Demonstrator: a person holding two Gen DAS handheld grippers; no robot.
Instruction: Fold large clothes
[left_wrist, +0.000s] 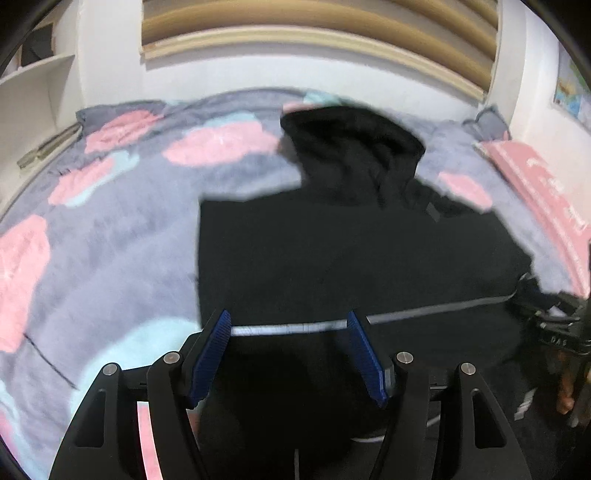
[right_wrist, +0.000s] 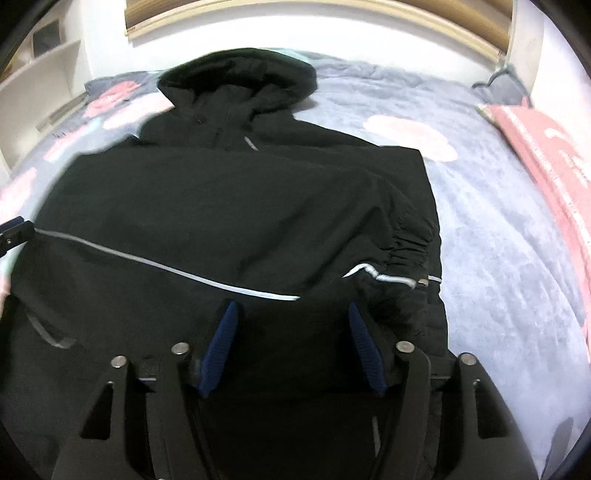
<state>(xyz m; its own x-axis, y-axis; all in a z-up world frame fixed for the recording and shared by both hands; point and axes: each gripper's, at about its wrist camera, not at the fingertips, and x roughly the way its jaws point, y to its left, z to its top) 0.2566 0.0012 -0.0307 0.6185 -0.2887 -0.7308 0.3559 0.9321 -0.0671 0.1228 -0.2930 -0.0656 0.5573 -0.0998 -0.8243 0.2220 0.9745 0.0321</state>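
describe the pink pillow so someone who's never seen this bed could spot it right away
Start at the bed with the fluffy grey blanket and the black hooded jacket spread on it. Look past the jacket to the bed's right edge: the pink pillow lies there. Unlike the blanket's soft pink patches, it is a flat slab with white lettering.

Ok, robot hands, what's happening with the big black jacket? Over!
Left gripper open, right gripper open, both over the black jacket. Jacket flat on the bed, hood at far end. Nothing in the way.

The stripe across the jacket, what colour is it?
The stripe is light grey to white on the black jacket, clearest in the right wrist view.
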